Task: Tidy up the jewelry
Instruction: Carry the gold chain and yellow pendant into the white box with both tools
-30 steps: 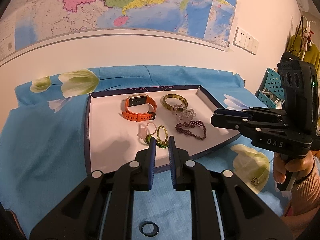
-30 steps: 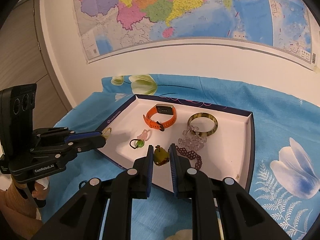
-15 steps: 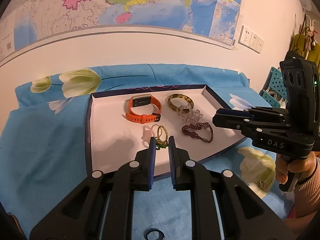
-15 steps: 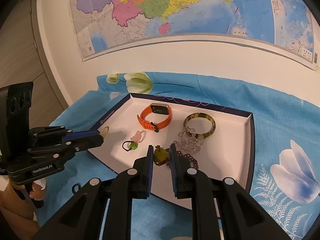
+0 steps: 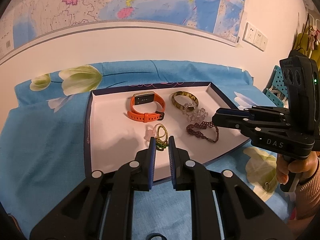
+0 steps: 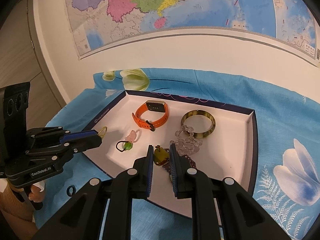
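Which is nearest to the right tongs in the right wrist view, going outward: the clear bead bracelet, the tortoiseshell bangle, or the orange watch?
From the right tongs:
1. Clear bead bracelet, just beyond the tips, slightly right.
2. Tortoiseshell bangle, farther back on the right, touching the beads.
3. Orange watch, toward the tray's far wall, left of the bangle; nearly as close, so 2 and 3 are a narrow call.

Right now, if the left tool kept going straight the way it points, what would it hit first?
Probably the green bead charm, with the pink charm beside it, on the tray floor. The left tool, shut on a yellow-green cord loop, angles down at them; depth is hard to judge.
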The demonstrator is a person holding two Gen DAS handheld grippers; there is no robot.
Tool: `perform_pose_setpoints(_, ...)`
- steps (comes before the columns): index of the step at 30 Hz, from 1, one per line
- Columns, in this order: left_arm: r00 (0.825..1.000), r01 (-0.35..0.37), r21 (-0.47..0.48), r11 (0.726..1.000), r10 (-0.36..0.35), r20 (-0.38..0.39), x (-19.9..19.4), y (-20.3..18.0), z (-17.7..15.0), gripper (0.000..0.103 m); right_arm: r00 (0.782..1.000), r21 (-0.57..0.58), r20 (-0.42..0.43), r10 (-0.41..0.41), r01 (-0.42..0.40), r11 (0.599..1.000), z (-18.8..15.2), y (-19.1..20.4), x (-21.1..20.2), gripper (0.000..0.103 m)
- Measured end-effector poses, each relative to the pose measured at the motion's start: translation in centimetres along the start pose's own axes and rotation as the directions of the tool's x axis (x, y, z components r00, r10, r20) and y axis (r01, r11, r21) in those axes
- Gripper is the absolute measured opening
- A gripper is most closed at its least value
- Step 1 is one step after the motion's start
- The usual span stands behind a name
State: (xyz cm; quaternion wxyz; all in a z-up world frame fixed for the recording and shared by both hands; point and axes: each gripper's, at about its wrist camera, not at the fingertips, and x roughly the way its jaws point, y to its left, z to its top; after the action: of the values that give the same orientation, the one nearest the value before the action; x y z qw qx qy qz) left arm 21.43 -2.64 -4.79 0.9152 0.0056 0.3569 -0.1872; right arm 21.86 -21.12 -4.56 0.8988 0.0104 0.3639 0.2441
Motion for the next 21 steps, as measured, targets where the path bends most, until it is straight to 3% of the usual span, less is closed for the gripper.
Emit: perform_pose_setpoints(21, 0.999, -0.029, -0.001, 1.000, 0.029, -0.037, 1.9, 0.1, 0.1, 0.013, 0.999, 0.001, -0.036, -0.006, 0.006, 1.000, 0.3, -0.2, 1.9, 0.014)
